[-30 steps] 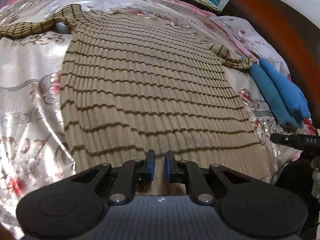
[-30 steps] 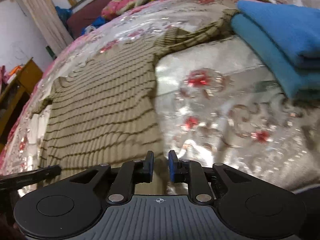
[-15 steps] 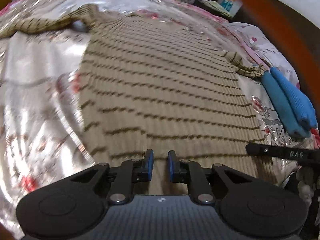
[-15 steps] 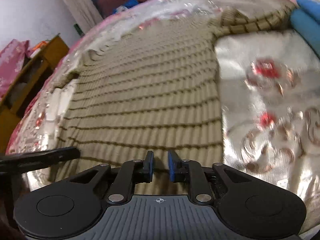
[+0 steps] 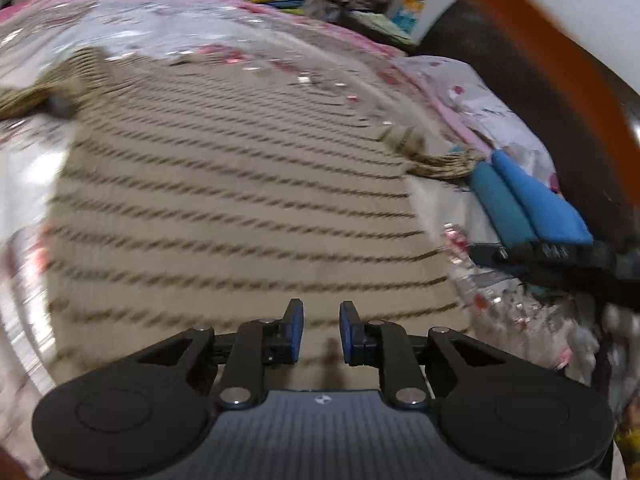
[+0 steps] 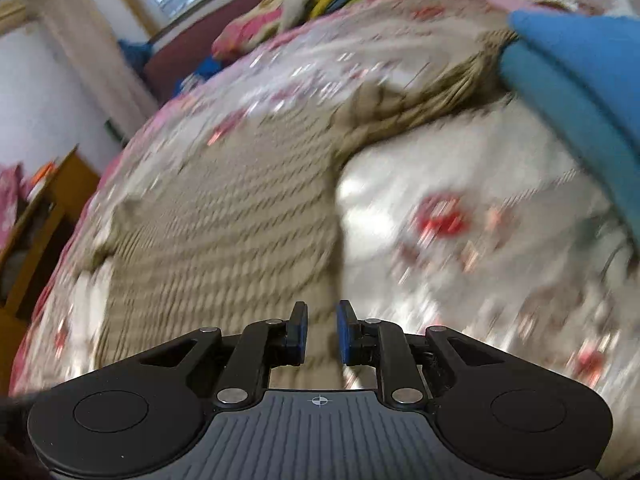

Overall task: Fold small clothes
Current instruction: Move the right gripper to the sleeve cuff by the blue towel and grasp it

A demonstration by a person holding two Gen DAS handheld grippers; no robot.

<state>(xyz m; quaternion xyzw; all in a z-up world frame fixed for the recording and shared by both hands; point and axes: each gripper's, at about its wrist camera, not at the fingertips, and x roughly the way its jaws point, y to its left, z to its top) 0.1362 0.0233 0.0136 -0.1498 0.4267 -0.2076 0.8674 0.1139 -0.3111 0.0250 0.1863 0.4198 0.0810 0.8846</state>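
My beige ribbed sweater with dark stripes (image 5: 240, 208) lies flat on the bed, unfolded; my left gripper (image 5: 321, 330) and right gripper (image 6: 322, 330) are both opening, empty.

There is one beige striped sweater (image 5: 240, 208) spread flat, one floral bedspread (image 6: 480, 208) under it, one folded blue garment (image 5: 532, 208) showing two layers beside a sleeve, and two grippers, the left gripper (image 5: 321, 330) and the right gripper (image 6: 322, 330).
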